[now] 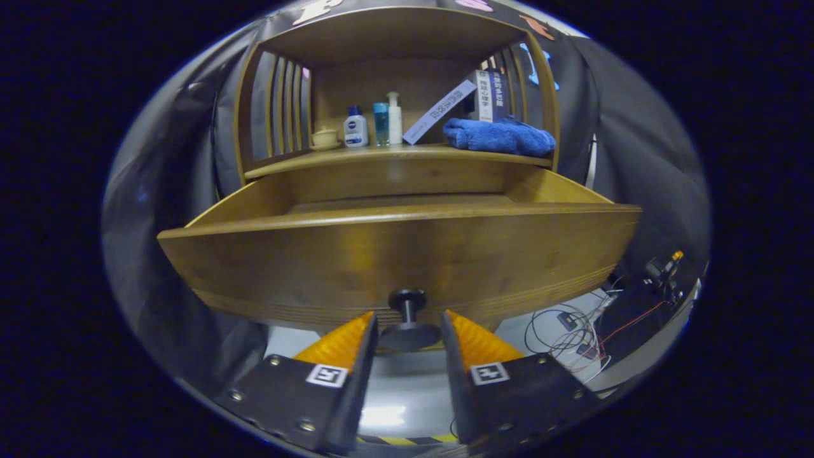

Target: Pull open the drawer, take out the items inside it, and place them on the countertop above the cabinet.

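The wooden cabinet's drawer (394, 254) stands pulled far out toward me. Its tall front panel hides whatever lies inside; I see just a strip of the inner floor (400, 203) at the back. A dark round knob (410, 334) sticks out of the panel's lower middle. My gripper (409, 318) holds this knob, with one finger pressed against each side of its disc. The countertop (394, 152) lies above and behind the drawer, under the cabinet's open hutch.
On the countertop stand a cream cup (325, 137), three small bottles (380, 124), a leaning white box (439, 111), upright books (489, 95) and a folded blue towel (499, 137). Loose wires and small devices (585, 331) lie on the floor below right.
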Action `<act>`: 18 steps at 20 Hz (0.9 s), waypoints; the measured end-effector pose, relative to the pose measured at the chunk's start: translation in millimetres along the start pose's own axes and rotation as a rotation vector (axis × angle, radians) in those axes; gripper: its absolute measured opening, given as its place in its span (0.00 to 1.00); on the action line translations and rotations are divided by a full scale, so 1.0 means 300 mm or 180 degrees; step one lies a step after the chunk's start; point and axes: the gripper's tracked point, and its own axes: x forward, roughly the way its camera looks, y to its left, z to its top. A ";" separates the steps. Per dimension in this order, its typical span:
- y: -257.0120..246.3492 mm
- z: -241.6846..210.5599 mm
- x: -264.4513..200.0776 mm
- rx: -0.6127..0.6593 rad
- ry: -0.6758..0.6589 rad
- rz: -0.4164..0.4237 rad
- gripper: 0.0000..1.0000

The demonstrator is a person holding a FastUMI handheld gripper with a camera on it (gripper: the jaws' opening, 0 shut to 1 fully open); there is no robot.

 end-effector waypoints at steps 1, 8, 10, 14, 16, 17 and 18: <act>0.011 0.014 -0.017 0.0007 -0.0024 0.0001 0.69; 0.085 0.245 -0.126 -0.0299 -0.0272 -0.0159 0.89; 0.098 0.306 -0.119 -0.0429 -0.0211 -0.0233 0.88; 0.091 0.448 -0.089 -0.0348 -0.0220 -0.0353 0.83; 0.104 0.515 -0.028 -0.0203 -0.0215 -0.0318 0.84; 0.096 0.533 0.007 -0.0174 -0.0153 -0.0354 0.84; 0.087 0.528 0.050 -0.0143 -0.0030 -0.0392 0.83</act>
